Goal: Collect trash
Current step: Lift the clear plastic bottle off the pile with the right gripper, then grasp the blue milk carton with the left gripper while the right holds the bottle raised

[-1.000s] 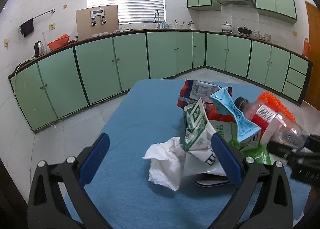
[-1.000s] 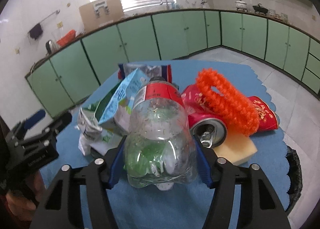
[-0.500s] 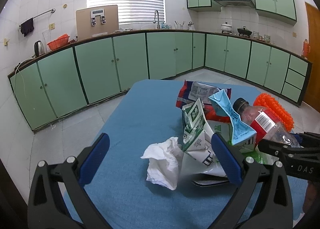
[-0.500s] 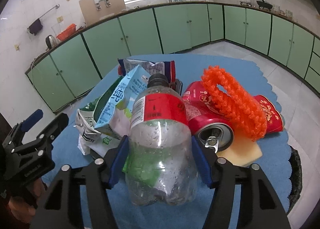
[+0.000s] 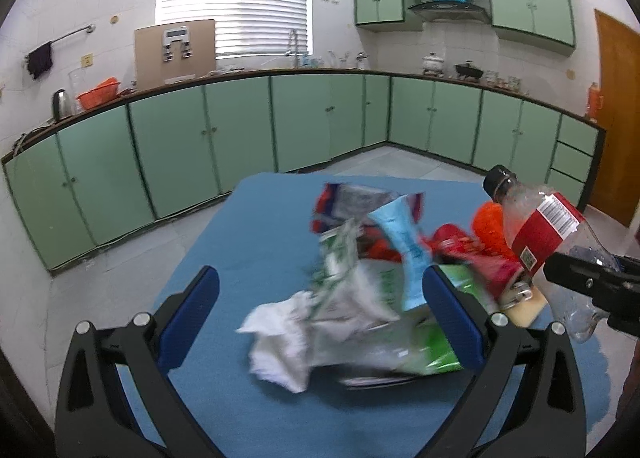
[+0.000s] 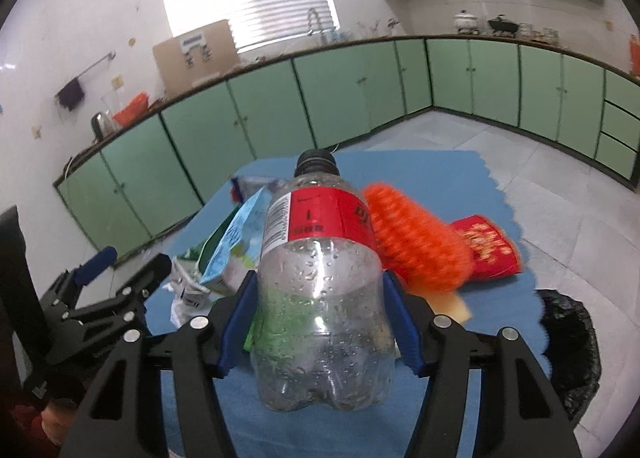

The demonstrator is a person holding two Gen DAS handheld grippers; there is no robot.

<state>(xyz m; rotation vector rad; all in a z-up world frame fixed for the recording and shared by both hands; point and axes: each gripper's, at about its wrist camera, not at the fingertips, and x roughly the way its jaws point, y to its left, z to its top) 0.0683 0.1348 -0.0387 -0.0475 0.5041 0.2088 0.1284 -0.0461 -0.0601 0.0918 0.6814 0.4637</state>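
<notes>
- The right gripper (image 6: 320,318) is clamped on the lower body of a clear plastic bottle (image 6: 318,278) with a red label; its blue pads press both sides and the black cap points away from the camera, so the bottle's long axis runs forward along the fingers
- From the left wrist view the bottle (image 5: 548,242) appears lifted clear of the blue table (image 5: 248,226), cap tilted up and to the left
- A black-lined trash bin (image 6: 568,342) sits off the table's right edge, low and to the right of the right gripper; judging by this, the coming move is a swing to the right and down, with the bottle ending over the bin's mouth
- The left gripper (image 5: 320,310) stands wide with nothing between its fingers, facing a crumpled white tissue (image 5: 280,334) and a heap of flattened cartons (image 5: 372,278) that lie on the table just ahead
- An orange brush (image 6: 416,238) and a red packet (image 6: 488,250) rest on the table behind the bottle, between it and the far edge
- The right hand is nearer the bin; the left is nearer the tissue
</notes>
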